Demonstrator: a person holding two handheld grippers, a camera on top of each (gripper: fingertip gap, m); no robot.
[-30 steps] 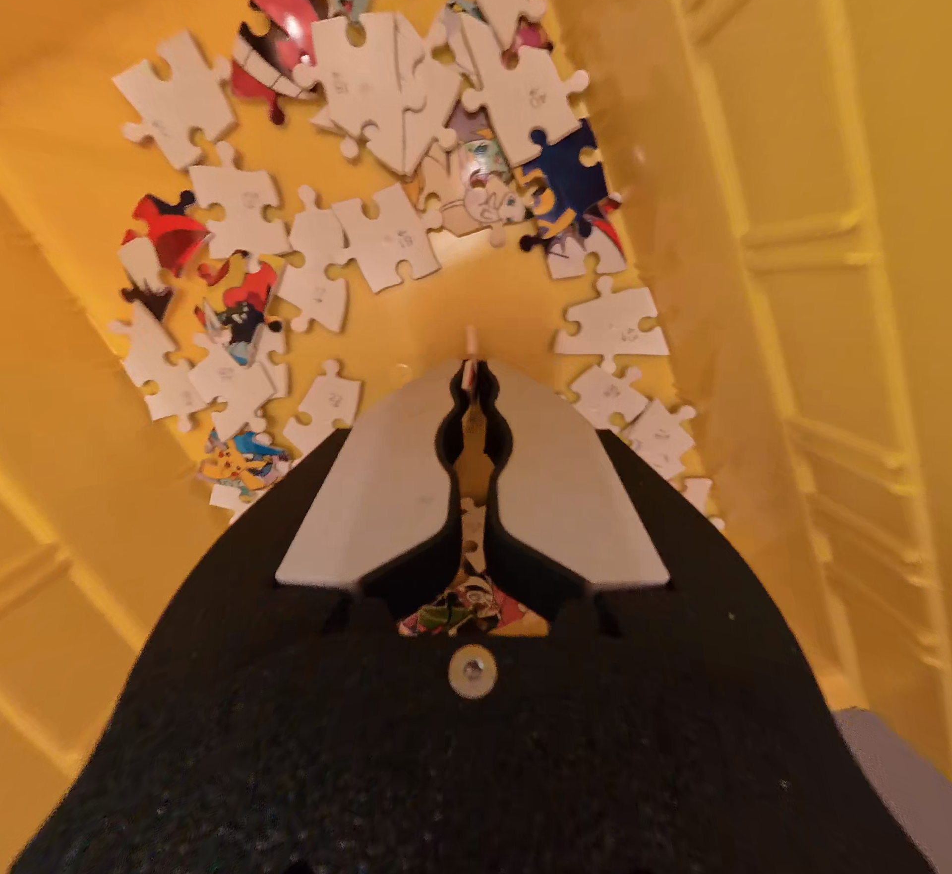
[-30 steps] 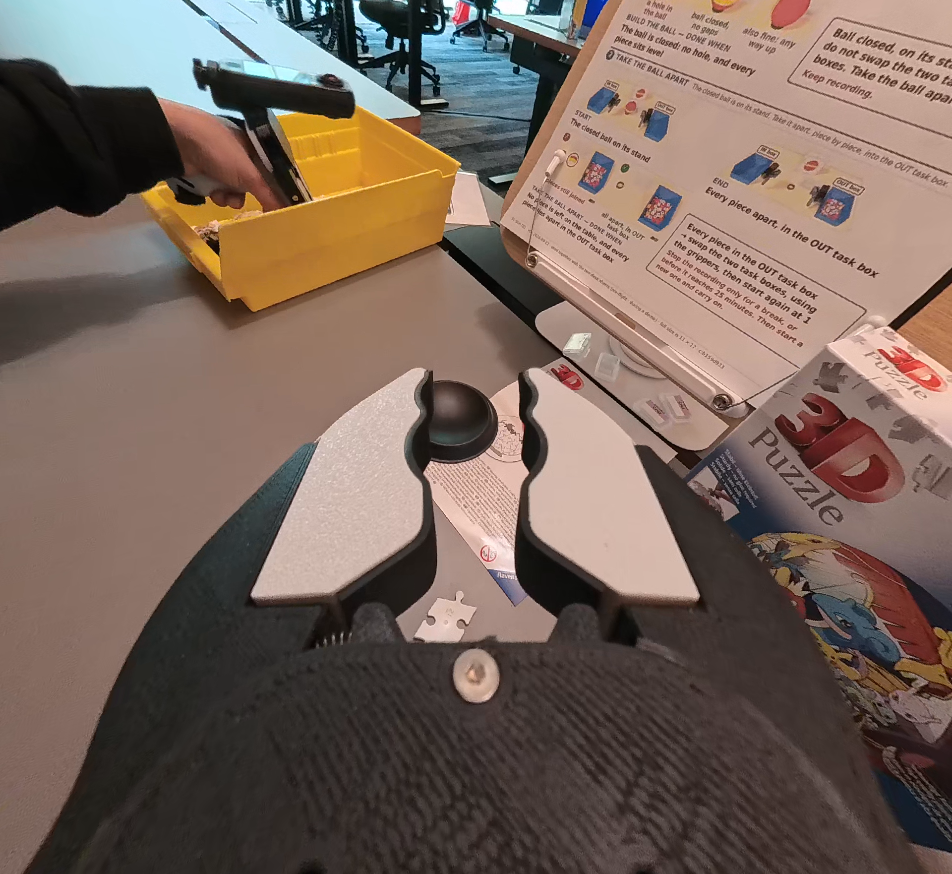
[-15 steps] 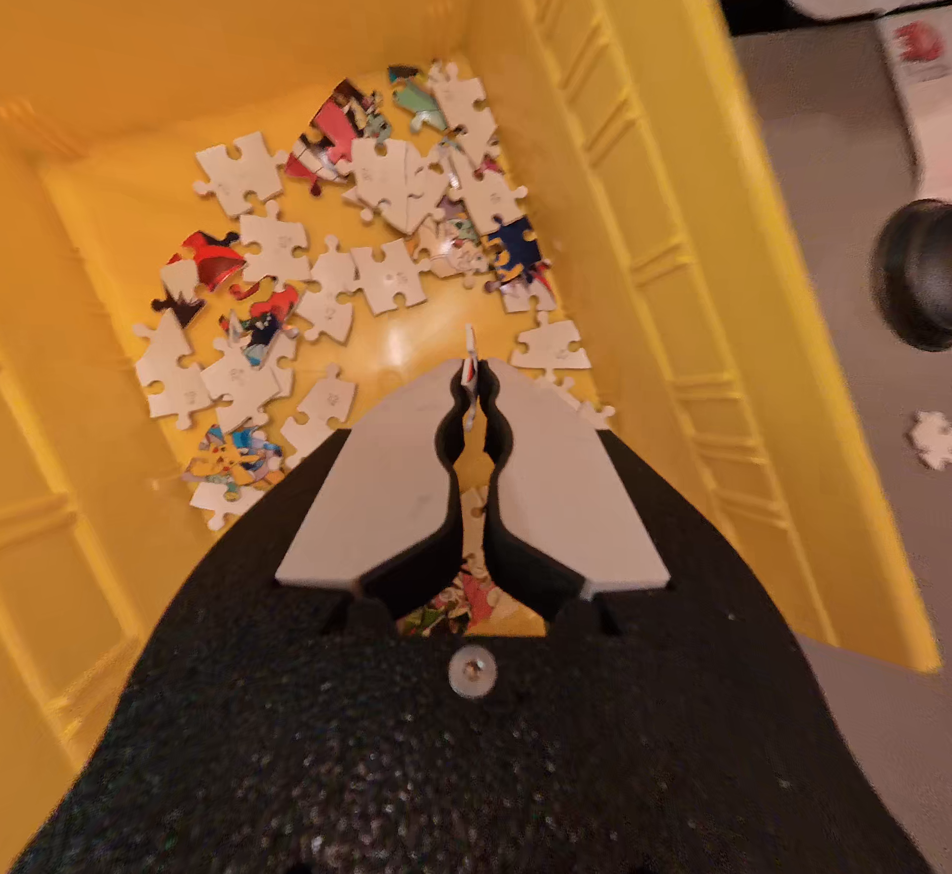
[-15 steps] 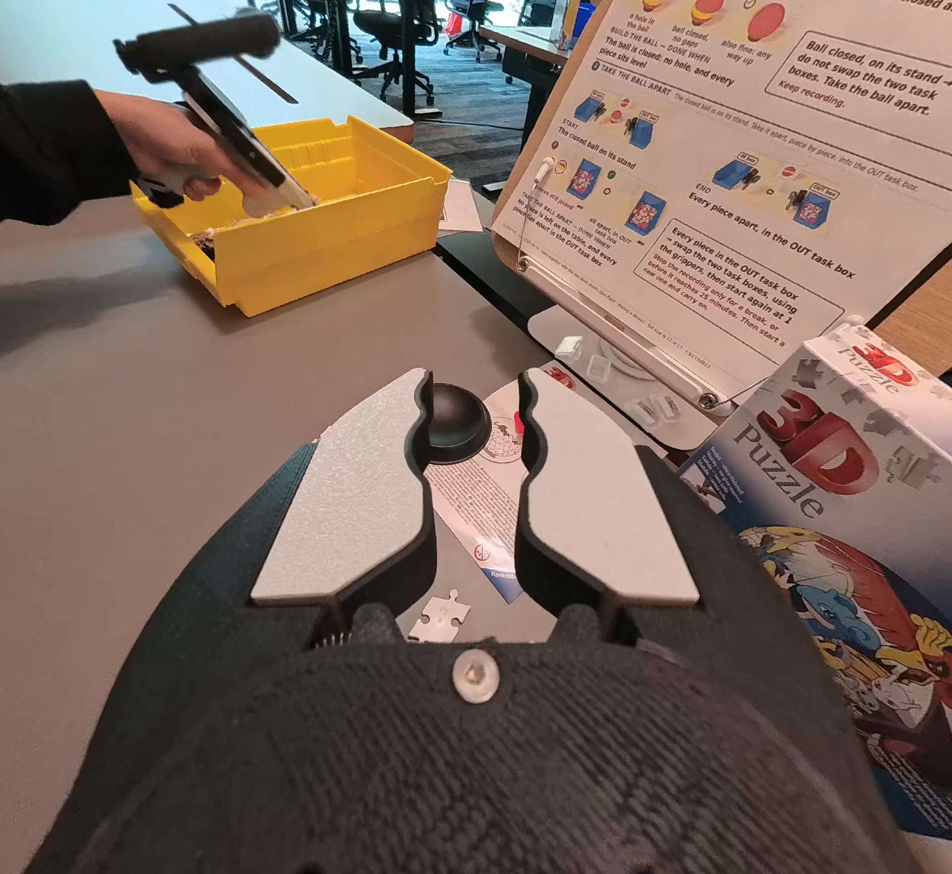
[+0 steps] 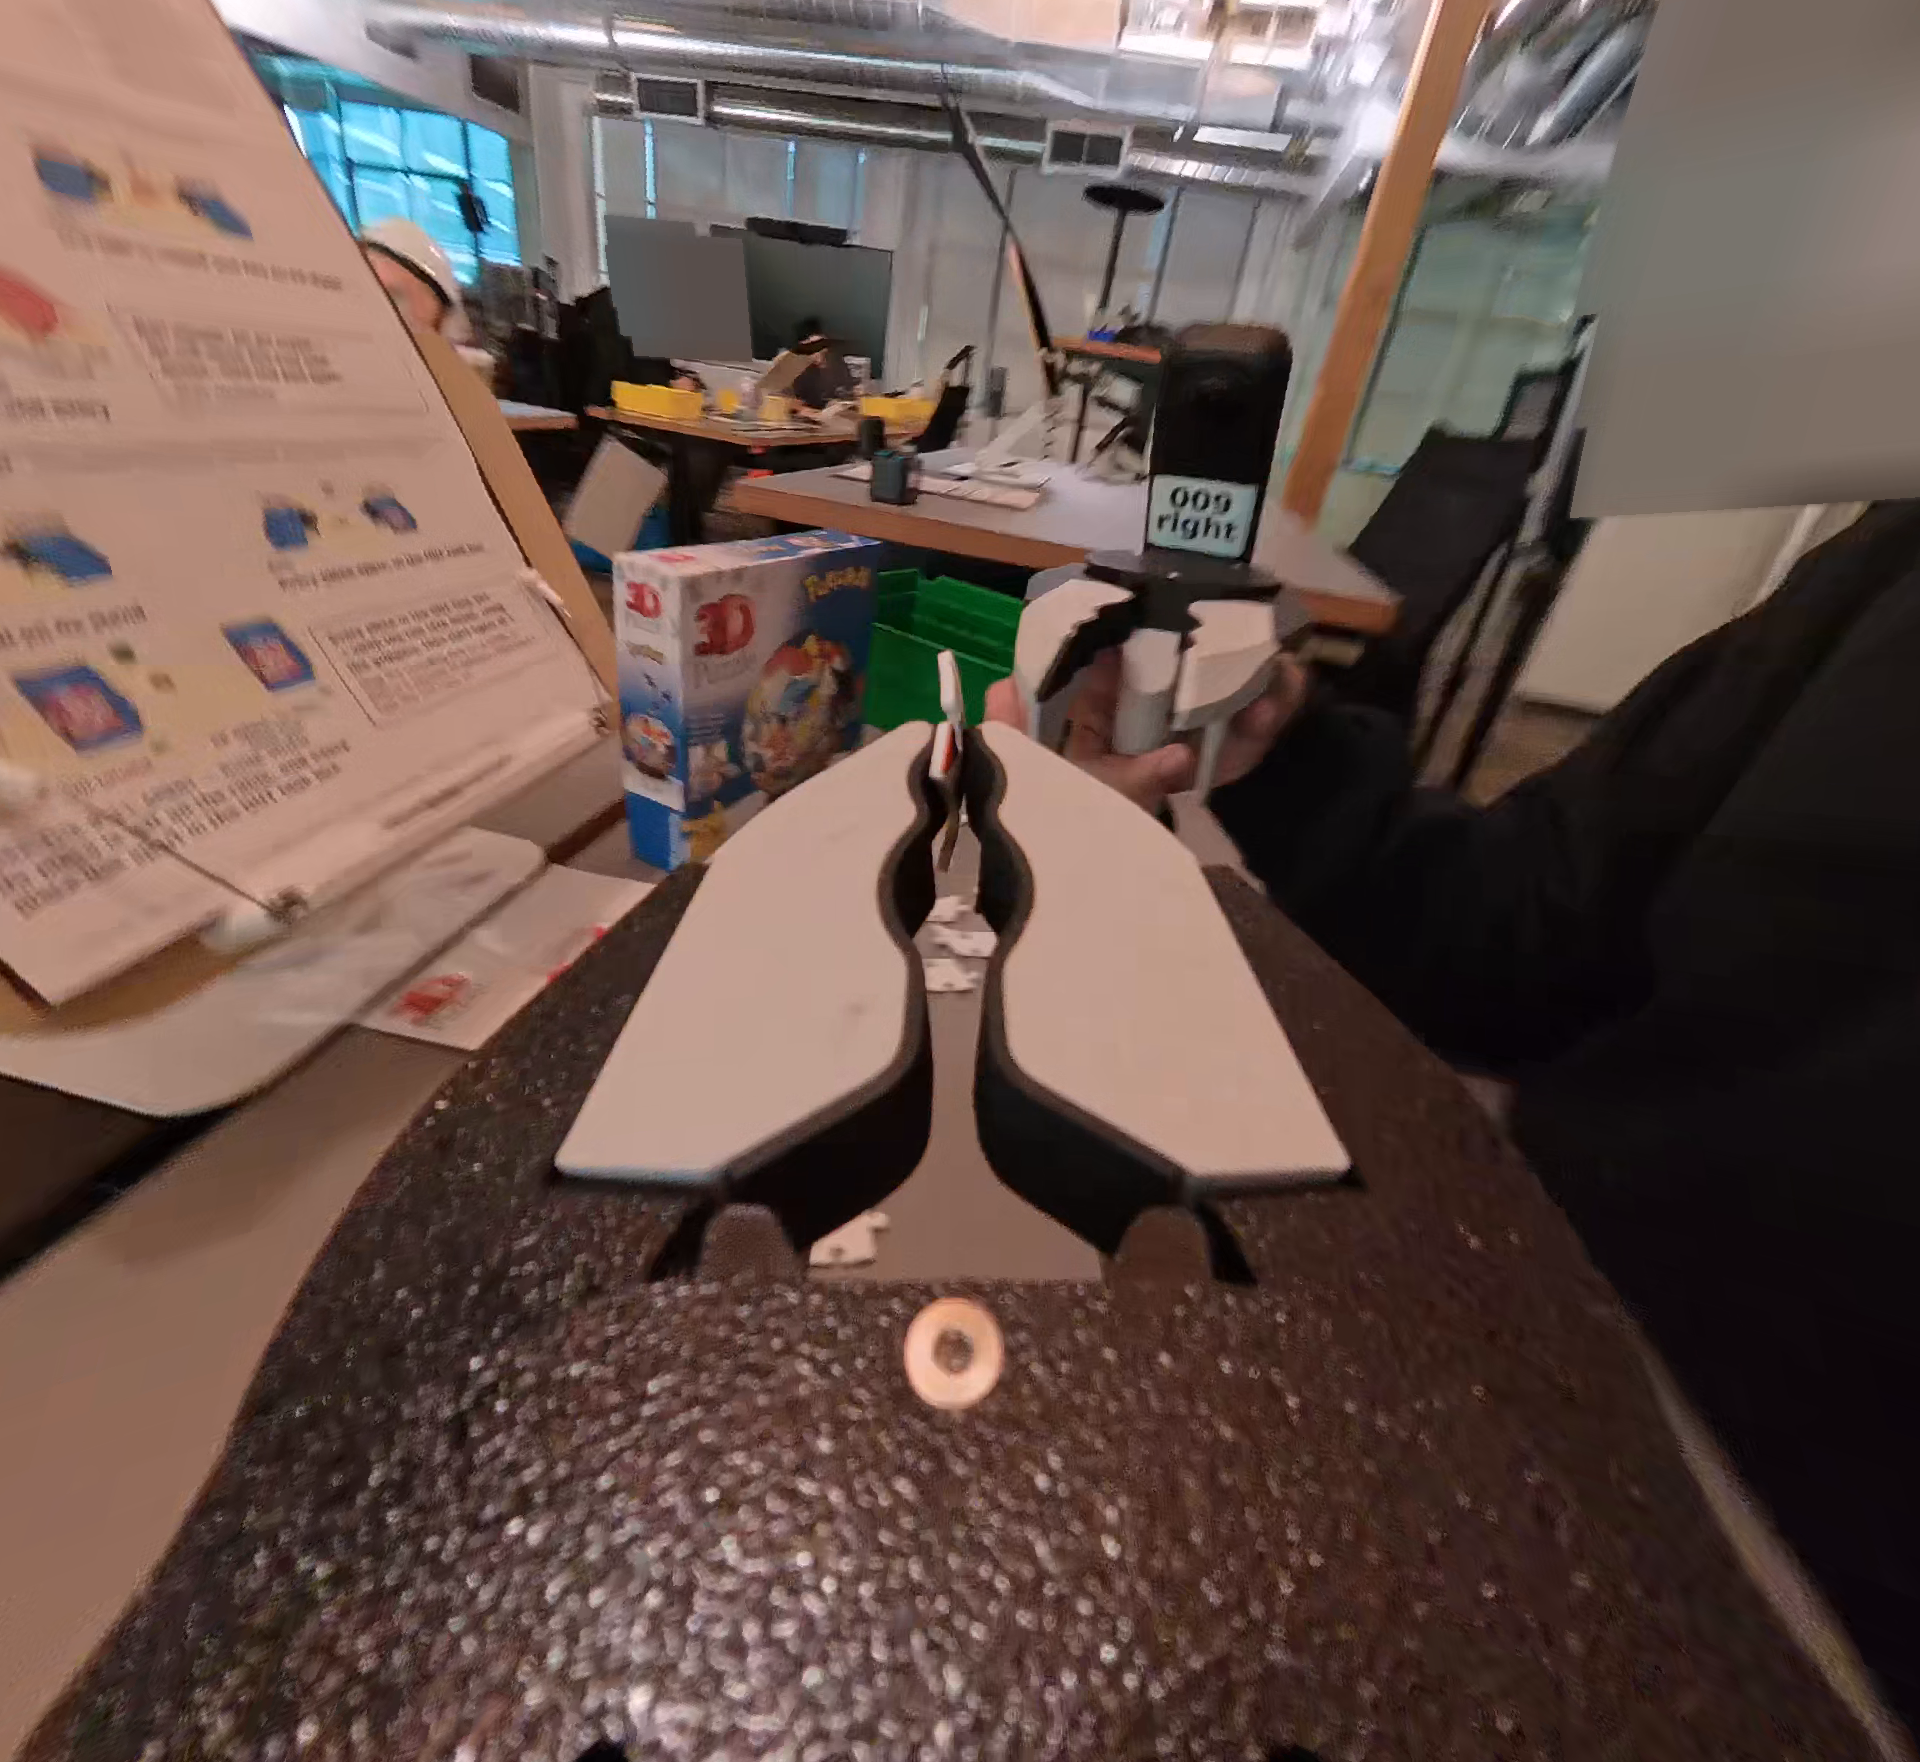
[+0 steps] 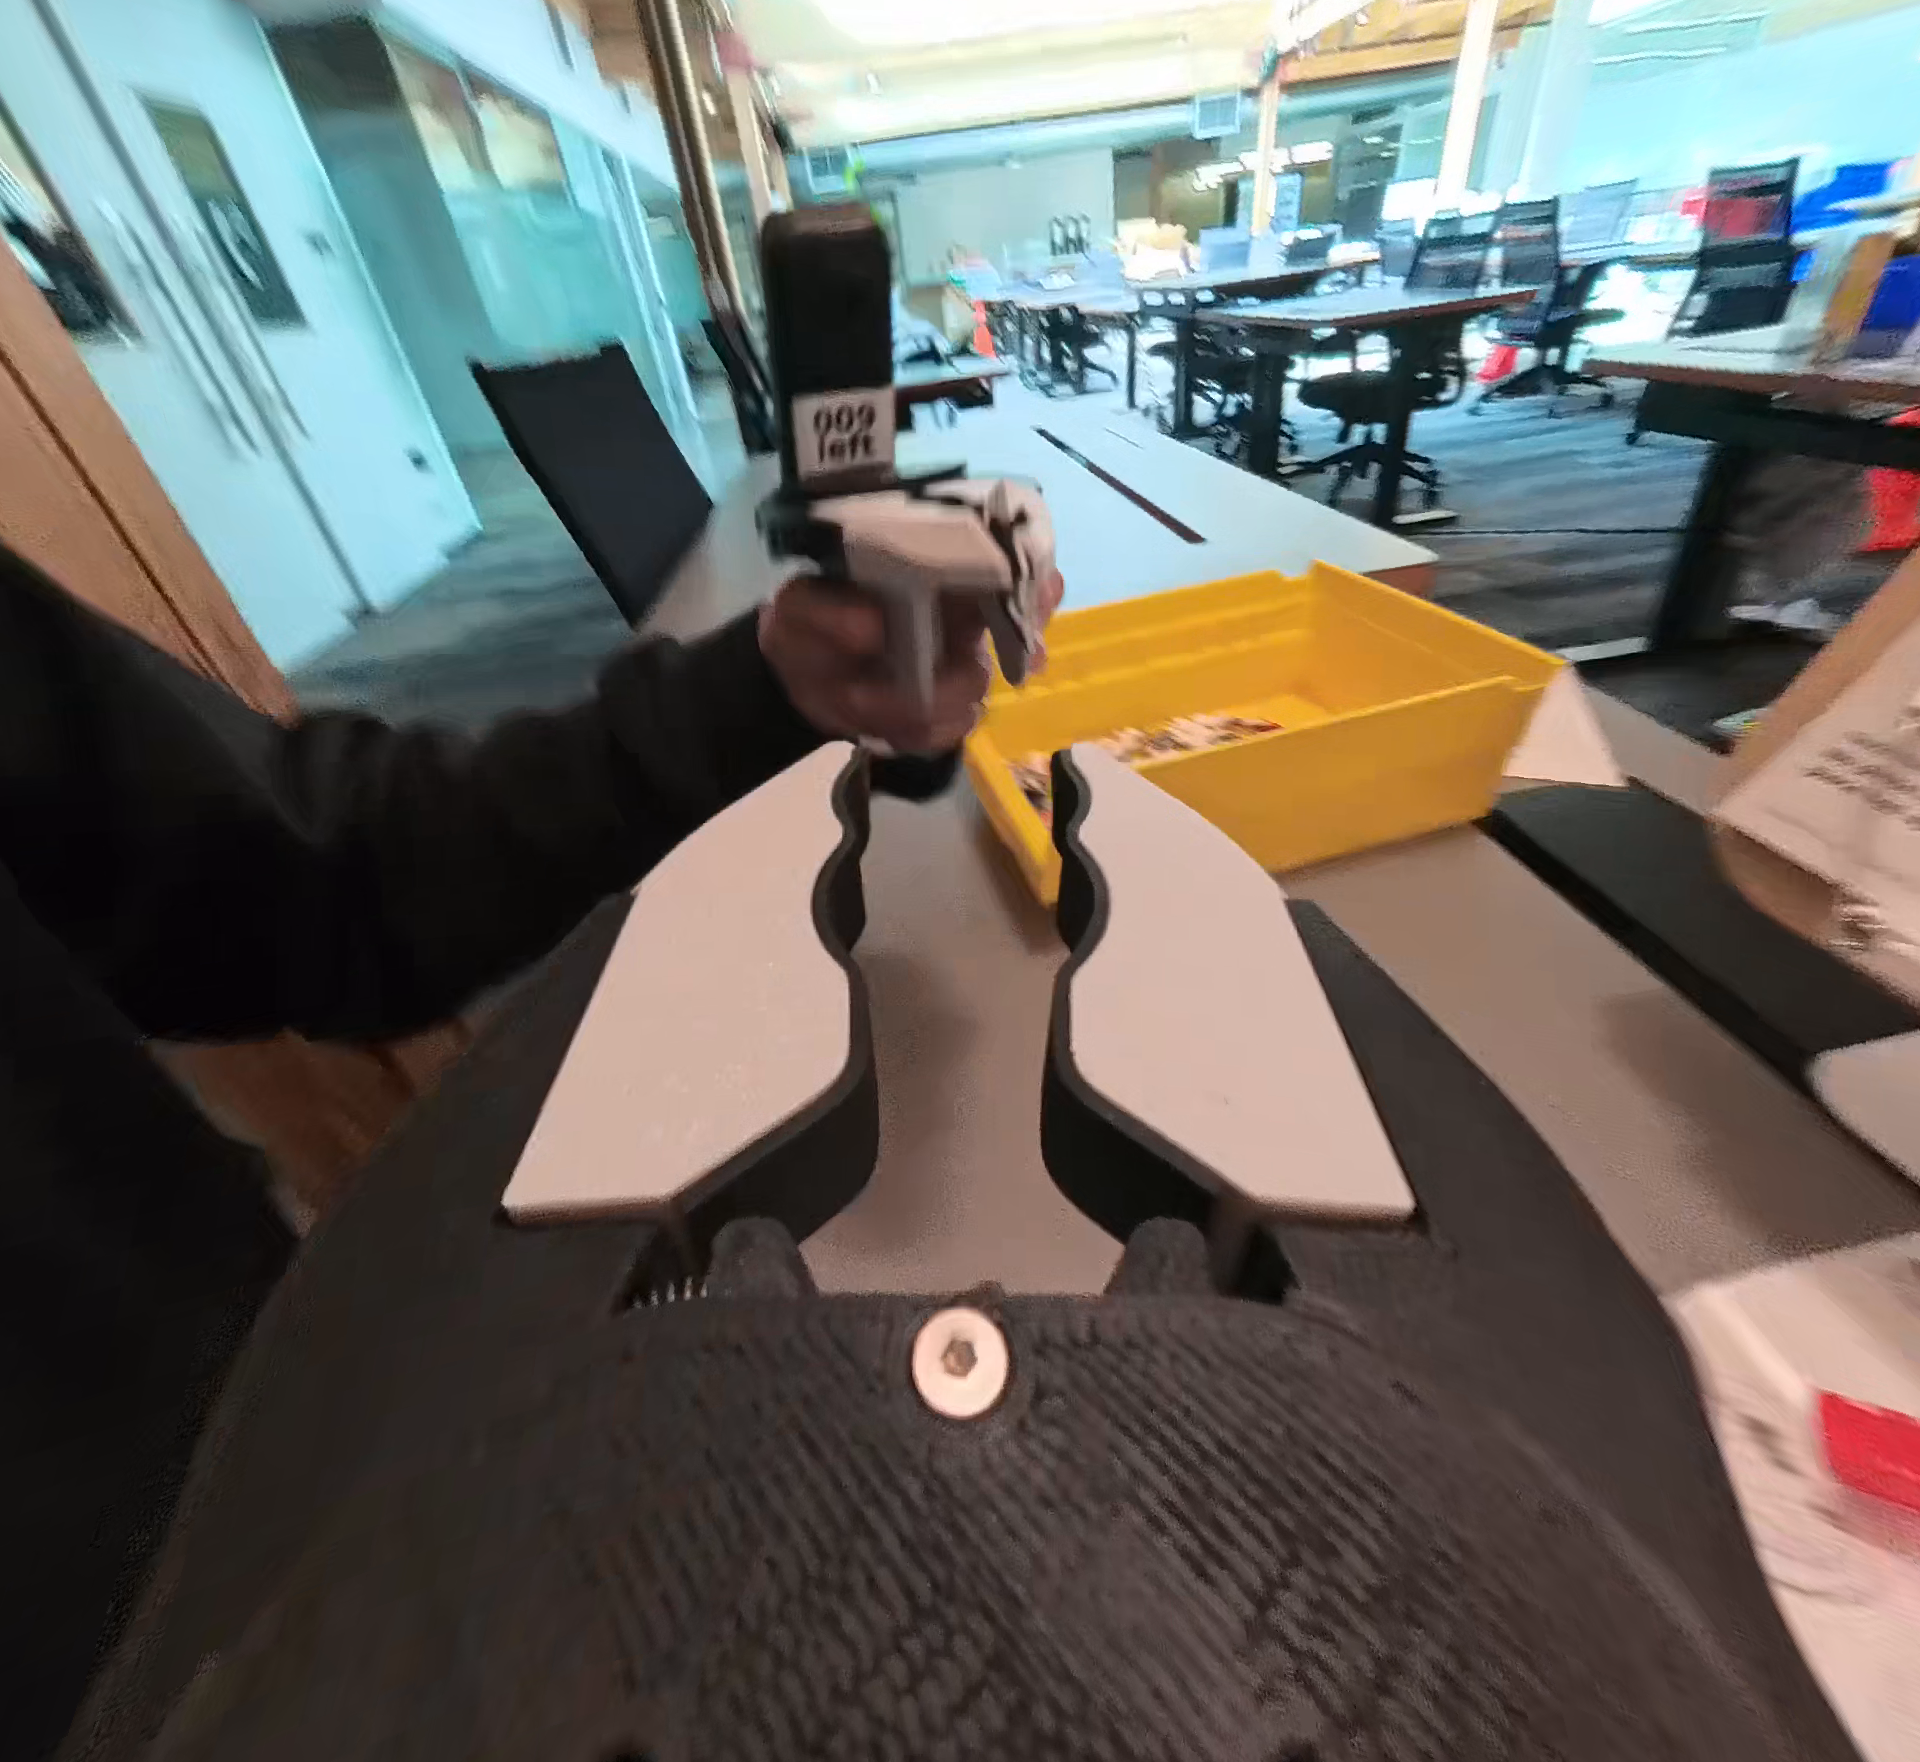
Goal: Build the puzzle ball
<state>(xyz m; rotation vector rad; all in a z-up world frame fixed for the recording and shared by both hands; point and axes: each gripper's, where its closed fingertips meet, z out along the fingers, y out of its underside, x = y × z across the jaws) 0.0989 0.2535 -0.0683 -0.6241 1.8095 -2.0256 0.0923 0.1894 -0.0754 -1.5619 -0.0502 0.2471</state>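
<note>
Your left gripper pinches a puzzle piece edge-on, upright between its fingertips. Your right gripper faces it, jaws wide, empty, nearest for the handover.

Left gripper: body of rough, pebbled black material with a slight sheen; fingers faced with smooth matt grey plates; one bright metal screw. Right gripper: body of ribbed matt black material; grey plates finely grained. Puzzle piece: thin card, printed face. Bin: smooth yellow plastic, low gloss. Table: smooth matt grey top. Box: glossy printed cardboard. Sheet: matt paper on brown cardboard. Sleeve: black cloth.
</note>
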